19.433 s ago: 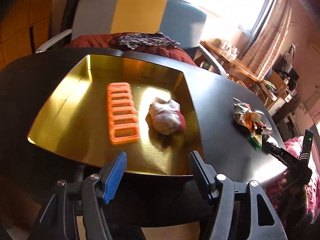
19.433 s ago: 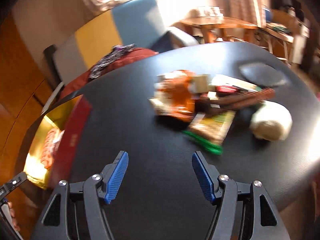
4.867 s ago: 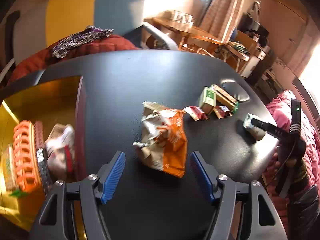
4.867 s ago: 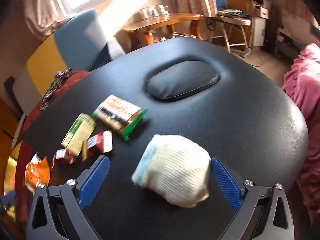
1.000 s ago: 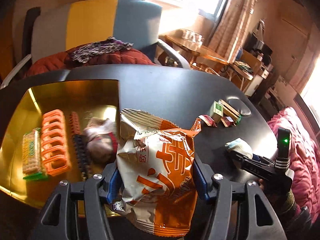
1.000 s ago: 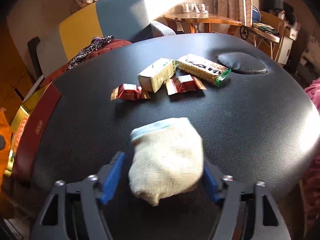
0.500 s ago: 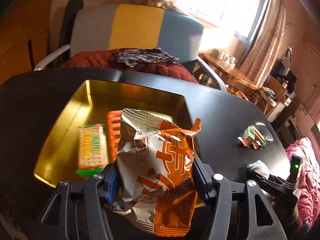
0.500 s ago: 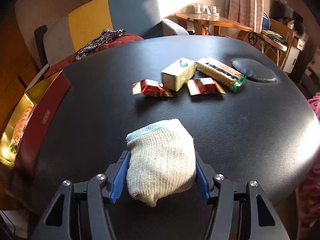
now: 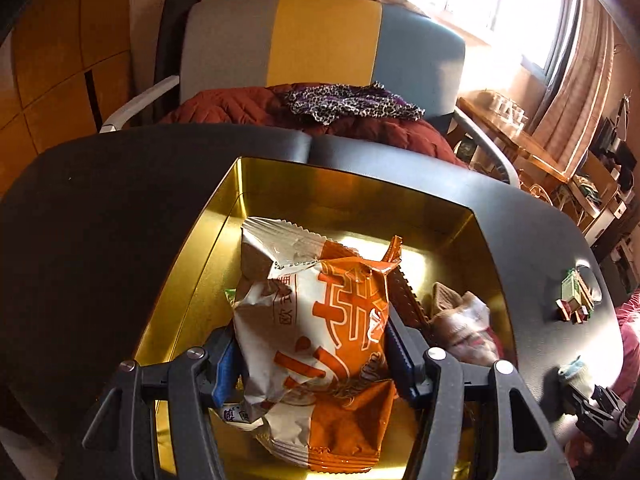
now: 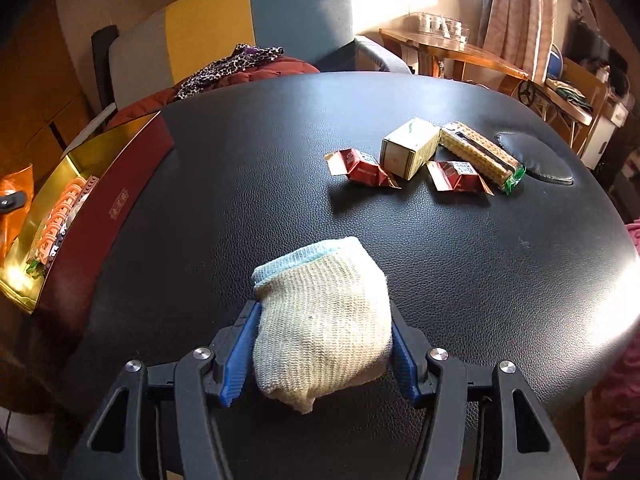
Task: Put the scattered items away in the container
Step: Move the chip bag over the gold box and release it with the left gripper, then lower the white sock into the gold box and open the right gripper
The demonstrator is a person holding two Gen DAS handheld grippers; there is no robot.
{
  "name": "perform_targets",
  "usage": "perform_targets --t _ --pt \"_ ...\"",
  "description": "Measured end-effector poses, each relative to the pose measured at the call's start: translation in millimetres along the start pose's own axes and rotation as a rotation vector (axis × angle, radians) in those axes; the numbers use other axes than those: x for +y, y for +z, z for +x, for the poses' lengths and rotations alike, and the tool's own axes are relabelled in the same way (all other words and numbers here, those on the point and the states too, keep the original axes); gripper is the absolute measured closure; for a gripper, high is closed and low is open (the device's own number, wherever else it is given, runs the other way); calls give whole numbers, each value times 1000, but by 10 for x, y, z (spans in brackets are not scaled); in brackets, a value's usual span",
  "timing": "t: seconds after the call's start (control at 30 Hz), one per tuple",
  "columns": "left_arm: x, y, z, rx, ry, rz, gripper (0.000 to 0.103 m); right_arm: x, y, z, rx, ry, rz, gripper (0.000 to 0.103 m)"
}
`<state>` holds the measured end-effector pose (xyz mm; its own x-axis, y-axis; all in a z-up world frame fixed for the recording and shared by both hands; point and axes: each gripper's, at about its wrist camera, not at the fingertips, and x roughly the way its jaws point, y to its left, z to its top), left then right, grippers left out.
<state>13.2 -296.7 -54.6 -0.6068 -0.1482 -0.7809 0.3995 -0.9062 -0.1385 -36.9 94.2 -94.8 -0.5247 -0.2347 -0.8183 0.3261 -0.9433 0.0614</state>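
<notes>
My left gripper (image 9: 310, 354) is shut on an orange and white snack bag (image 9: 316, 332) and holds it over the gold tray (image 9: 360, 196). A balled sock (image 9: 464, 328) lies in the tray to the right of the bag. My right gripper (image 10: 320, 350) is shut on a cream knitted sock ball (image 10: 320, 316) just above the black table (image 10: 260, 160). Two red candy wrappers (image 10: 362, 168), a small green and cream box (image 10: 408, 148) and a biscuit pack (image 10: 480, 154) lie on the table beyond it. The tray (image 10: 80, 156) with its dark red side and an orange plastic rack (image 10: 60, 212) is at the far left.
A grey, yellow and blue armchair (image 9: 320, 40) with a red quilt and leopard cloth stands behind the table. A dark oval pad (image 10: 534, 160) lies at the table's right. A wooden side table (image 10: 452, 52) stands further back. My right gripper shows at the left wrist view's lower right (image 9: 588, 404).
My left gripper has carried the snack bag further over the tray and lower, so the bag now hides the rack and biscuit pack. My right gripper stays shut on the sock ball.
</notes>
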Motion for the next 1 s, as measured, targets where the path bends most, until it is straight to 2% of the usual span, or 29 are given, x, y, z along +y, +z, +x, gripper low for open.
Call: perform_targets --t 0.13,0.2,0.4,0.53,0.7,0.8,0.9,1.0 --pt "64 11 75 15 -18 -24 39 6 3 -1 -2 -3 -6 43" --pt "106 0 50 10 -36 -39 33 9 10 -2 -3 -3 -8 43" --pt "261 -33 -308 -79 -12 -60 29 83 96 -125 -45 6 -26 43" --pt "308 -160 -547 -112 -14 -60 28 239 285 -299 -92 81 -36 43" --pt "318 -371 -709 -115 -34 -72 28 730 587 -534 -150 220 -120 43" --pt "316 -458 -772 -116 -50 -81 28 1167 759 -572 -158 305 -196 43" --pt "319 -522 -824 -122 -60 -86 28 1615 903 -469 -132 374 -257 43" --pt "344 -564 -844 -118 -69 -91 28 2052 1000 -277 -90 392 -300 43"
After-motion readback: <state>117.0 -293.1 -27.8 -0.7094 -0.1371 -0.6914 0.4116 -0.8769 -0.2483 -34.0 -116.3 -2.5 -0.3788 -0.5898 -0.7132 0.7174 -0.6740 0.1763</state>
